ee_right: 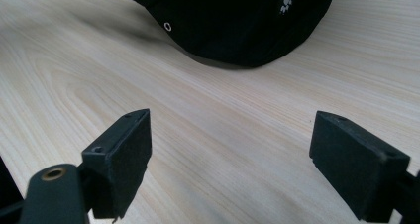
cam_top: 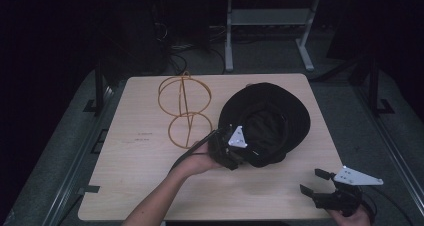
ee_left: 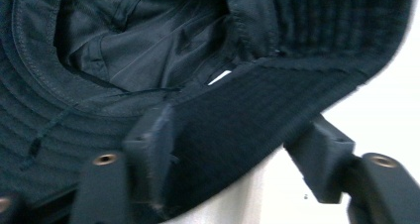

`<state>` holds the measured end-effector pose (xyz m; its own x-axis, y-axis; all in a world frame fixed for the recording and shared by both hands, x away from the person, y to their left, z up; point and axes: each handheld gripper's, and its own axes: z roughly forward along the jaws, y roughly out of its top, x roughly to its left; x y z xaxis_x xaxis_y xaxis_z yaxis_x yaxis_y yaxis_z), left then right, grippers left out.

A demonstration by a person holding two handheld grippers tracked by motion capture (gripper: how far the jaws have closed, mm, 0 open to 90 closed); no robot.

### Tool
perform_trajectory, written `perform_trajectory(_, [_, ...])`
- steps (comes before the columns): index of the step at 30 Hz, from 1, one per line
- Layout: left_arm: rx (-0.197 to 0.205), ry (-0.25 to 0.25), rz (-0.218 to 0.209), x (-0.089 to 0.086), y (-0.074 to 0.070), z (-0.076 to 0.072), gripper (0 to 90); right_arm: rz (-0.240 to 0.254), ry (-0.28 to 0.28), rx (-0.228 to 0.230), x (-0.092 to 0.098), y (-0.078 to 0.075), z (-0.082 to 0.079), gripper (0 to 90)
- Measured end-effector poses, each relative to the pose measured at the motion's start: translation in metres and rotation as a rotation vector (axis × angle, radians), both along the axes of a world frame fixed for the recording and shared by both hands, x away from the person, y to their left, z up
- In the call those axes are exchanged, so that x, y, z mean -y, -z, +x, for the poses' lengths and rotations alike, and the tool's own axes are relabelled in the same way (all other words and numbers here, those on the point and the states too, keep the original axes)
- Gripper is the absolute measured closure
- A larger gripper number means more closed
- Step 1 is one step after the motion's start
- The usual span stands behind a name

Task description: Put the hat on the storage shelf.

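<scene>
the left gripper [cam_top: 231, 147] sits at the near-left edge of the black bucket hat [cam_top: 267, 121], its jaws straddling the brim: in the left gripper view one jaw lies over the inner side of the brim [ee_left: 237, 135] and the other stands off past its outer edge, with pale table showing between that jaw and the fabric. the jaws are partly open and the brim is between them, but the pads do not yet look pressed on it, so i judge this a grasp about to close, not a hold. the hat lies upside down, its lining [ee_left: 138, 50] facing up, right of centre on the wooden table [cam_top: 145, 186], just right of the gold wire hat stand [cam_top: 185, 111]. the brim runs across the jaws' gap, so closing them should pinch it; the stand lies to the far left of this gripper, which is the way the hat would have to travel. the right gripper [cam_top: 320, 183] rests wide open and empty at the near right corner, well apart from the hat, so the left hand [cam_top: 197, 161] is much the nearer.
</scene>
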<state>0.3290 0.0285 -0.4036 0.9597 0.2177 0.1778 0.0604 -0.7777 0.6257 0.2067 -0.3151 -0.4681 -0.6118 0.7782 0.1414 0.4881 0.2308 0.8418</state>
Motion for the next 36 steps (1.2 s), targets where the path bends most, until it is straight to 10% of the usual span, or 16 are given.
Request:
perform_trajectory(16, [0.064, 0.062, -0.08, 0.006, -0.01, -0.017, 80.1, 0.007, -0.001, 0.019, -0.006, -0.002, 0.002, 15.9])
perform_trajectory(36, [0.007, 0.16, -0.201, 0.011, -0.032, -0.042, 84.8, 0.058, -0.05, 0.103, -0.024, -0.022, 0.018, 15.4])
